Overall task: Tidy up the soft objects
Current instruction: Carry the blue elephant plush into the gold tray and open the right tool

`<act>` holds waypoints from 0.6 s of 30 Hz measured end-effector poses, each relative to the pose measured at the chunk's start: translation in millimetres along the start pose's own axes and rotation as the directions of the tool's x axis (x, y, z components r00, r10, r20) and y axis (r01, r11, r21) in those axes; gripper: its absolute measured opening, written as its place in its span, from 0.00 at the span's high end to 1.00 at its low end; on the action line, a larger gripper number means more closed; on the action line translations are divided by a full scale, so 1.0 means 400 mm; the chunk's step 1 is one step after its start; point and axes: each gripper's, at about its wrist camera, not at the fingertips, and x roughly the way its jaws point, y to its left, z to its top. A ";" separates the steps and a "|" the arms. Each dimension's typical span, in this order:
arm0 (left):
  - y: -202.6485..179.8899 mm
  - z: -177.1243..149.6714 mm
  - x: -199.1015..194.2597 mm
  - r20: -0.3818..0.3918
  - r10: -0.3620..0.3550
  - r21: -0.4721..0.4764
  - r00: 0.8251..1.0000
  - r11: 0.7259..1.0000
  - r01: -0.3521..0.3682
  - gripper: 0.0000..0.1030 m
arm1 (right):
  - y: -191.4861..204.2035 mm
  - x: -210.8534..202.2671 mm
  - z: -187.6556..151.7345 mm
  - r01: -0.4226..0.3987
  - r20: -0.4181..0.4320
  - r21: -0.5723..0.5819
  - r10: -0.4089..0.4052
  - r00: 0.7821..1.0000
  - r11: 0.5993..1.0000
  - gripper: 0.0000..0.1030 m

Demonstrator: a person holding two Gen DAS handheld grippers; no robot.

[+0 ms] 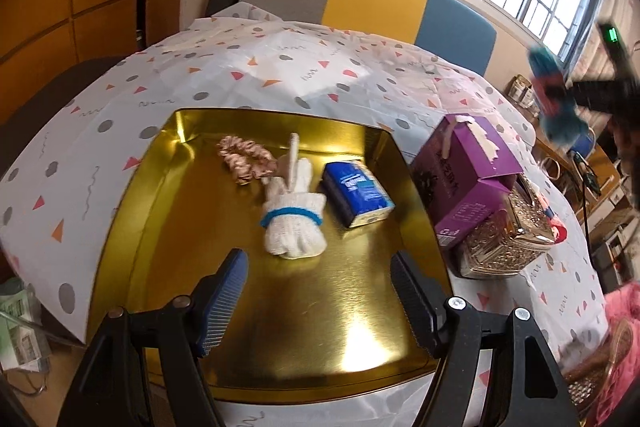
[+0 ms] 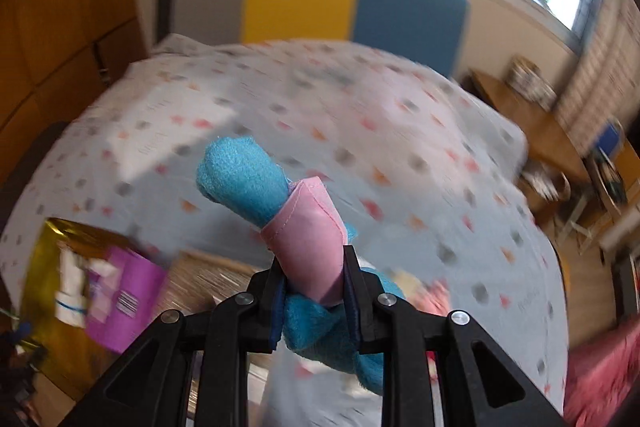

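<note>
Scrunchie [image 1: 246, 163]: pink satin, lying at the tray's far left, just beside the glove.
Tray [image 1: 132, 211]: gold, shiny, sitting on the patterned surface [image 1: 280, 67].
Glove [image 1: 292, 215]: white knit bundle with a blue band, mid-tray.
Tissue pack [image 1: 356, 199]: blue, just right of the glove, inside the tray.
Left claw [image 1: 316, 307]: fingers spread wide over the tray's near half, nothing between them.
Purple box [image 1: 464, 171]: off the tray's right edge, leaning on a gold ornate box [image 1: 508, 243].
Right claw [image 2: 312, 291]: clamped tight on a blue towel roll [image 2: 240, 183] with a pink band, held up above the surface.
</note>
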 end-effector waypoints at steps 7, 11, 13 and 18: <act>0.073 -0.013 -0.020 0.009 0.034 -0.061 0.999 0.998 -0.033 0.28 | 0.343 -0.037 0.076 -0.268 0.033 -0.101 0.273 0.962 0.958 0.77; 0.105 -0.018 -0.031 0.016 0.045 -0.084 0.999 0.996 -0.043 0.28 | 0.502 -0.001 0.027 -0.399 -0.063 -0.098 0.394 0.917 0.912 0.77; 0.118 -0.020 -0.034 0.018 0.050 -0.096 0.999 0.994 -0.048 0.28 | 0.577 0.041 -0.007 -0.451 -0.131 -0.059 0.441 0.888 0.891 0.77; 0.133 -0.018 -0.040 0.027 0.060 -0.115 0.998 0.992 -0.056 0.27 | 0.686 0.165 -0.076 -0.485 -0.246 0.056 0.483 0.840 0.873 0.73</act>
